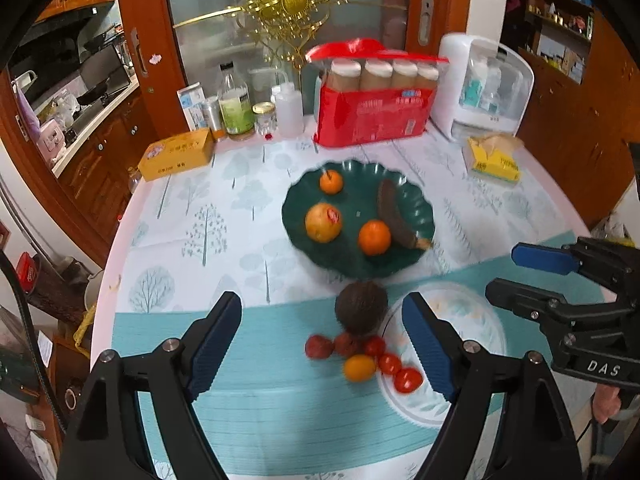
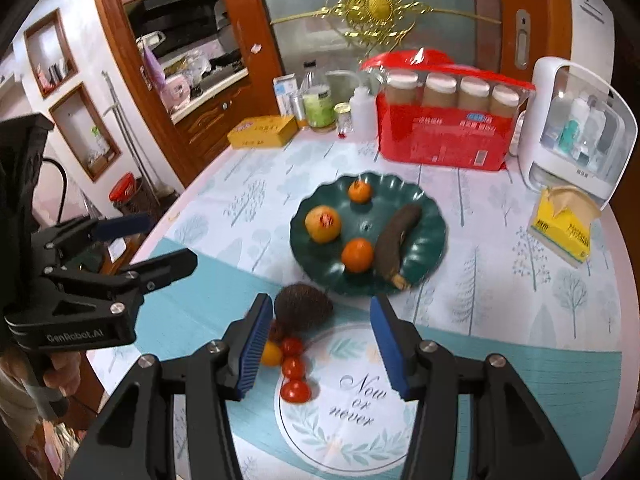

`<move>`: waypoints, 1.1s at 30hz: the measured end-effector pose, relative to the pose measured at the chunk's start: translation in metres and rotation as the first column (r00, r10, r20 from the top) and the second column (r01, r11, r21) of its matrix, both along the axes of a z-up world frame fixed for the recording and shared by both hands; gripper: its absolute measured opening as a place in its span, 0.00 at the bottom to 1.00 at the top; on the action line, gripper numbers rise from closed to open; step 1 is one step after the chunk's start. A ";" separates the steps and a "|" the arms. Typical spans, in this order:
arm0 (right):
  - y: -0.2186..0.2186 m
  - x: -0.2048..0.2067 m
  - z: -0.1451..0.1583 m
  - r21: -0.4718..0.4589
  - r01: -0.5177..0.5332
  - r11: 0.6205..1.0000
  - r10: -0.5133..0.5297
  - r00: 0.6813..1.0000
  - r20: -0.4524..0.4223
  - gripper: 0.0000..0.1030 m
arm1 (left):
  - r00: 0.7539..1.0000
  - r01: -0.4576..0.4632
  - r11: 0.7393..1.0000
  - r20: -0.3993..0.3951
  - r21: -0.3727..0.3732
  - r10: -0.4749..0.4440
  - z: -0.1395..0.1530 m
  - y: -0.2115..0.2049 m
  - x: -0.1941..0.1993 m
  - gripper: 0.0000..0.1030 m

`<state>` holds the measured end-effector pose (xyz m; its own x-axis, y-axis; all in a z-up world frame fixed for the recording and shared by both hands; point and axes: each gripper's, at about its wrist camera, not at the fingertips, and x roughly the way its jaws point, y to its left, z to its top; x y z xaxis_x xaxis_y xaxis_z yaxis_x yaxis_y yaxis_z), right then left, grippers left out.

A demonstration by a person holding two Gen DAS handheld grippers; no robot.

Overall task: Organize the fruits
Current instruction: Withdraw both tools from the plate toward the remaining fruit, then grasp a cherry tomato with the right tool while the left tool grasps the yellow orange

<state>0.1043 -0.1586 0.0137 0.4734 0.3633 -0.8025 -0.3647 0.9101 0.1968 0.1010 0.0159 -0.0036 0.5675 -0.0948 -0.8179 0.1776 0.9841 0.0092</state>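
A dark green plate (image 1: 360, 196) (image 2: 428, 236) holds two oranges (image 1: 374, 237), a stickered yellow-red apple (image 1: 323, 222) and a blackened banana (image 1: 394, 216). In front of it lies a hairy brown fruit (image 1: 361, 307) (image 2: 304, 304). A cluster of red tomatoes (image 1: 390, 364) (image 2: 294, 368), dull red fruits (image 1: 319, 347) and a small orange fruit (image 1: 360, 368) sits beside it. My left gripper (image 1: 320, 348) (image 2: 170, 239) hovers open above this cluster. To its right, my right gripper (image 2: 322, 350) (image 1: 503, 271) hangs open and empty over the tomatoes.
At the back stand a red pack of bottles (image 1: 372, 116), a white appliance (image 1: 484, 84), jars and bottles (image 1: 236, 108) and a yellow box (image 1: 178, 154). A yellow tissue pack (image 1: 494, 160) lies at the right. A round printed patch (image 2: 348, 400) marks the tablecloth.
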 end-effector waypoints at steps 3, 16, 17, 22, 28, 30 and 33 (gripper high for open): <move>0.002 -0.009 -0.022 0.005 -0.011 1.000 0.012 0.999 -0.039 0.50 | 1.000 0.009 1.000 -0.025 0.010 -0.009 -0.023 0.001 -0.010 0.79; 0.031 -0.043 -0.133 -0.033 -0.076 0.997 0.067 0.975 -0.213 0.50 | 0.979 -0.048 0.996 -0.203 -0.073 0.032 -0.132 0.007 -0.015 0.79; 0.035 -0.044 -0.137 -0.037 -0.082 0.996 0.073 0.975 -0.211 0.50 | 0.976 -0.056 0.995 -0.214 -0.082 0.037 -0.136 0.008 -0.013 0.79; 0.050 -0.043 -0.154 -0.061 -0.103 0.993 0.089 0.975 -0.204 0.50 | 0.967 -0.083 0.989 -0.252 -0.123 0.050 -0.151 0.005 -0.002 0.79; 0.050 -0.042 -0.161 -0.065 -0.100 0.993 0.087 0.979 -0.186 0.36 | 0.962 -0.079 0.989 -0.268 -0.122 0.044 -0.163 -0.004 0.005 0.78; 0.046 -0.041 -0.161 -0.062 -0.090 0.994 0.077 0.979 -0.187 0.36 | 0.962 -0.070 0.991 -0.272 -0.117 0.036 -0.167 -0.008 0.006 0.73; 0.039 -0.038 -0.162 -0.065 -0.067 0.996 0.054 0.980 -0.192 0.36 | 0.960 -0.062 0.992 -0.278 -0.114 0.028 -0.170 -0.012 0.008 0.68</move>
<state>0.0664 -0.1199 -0.1480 0.2887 0.3259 -0.9002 -0.3814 0.9016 0.2041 0.1091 0.0038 -0.1735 0.3275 -0.1819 -0.9272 0.1122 0.9818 -0.1530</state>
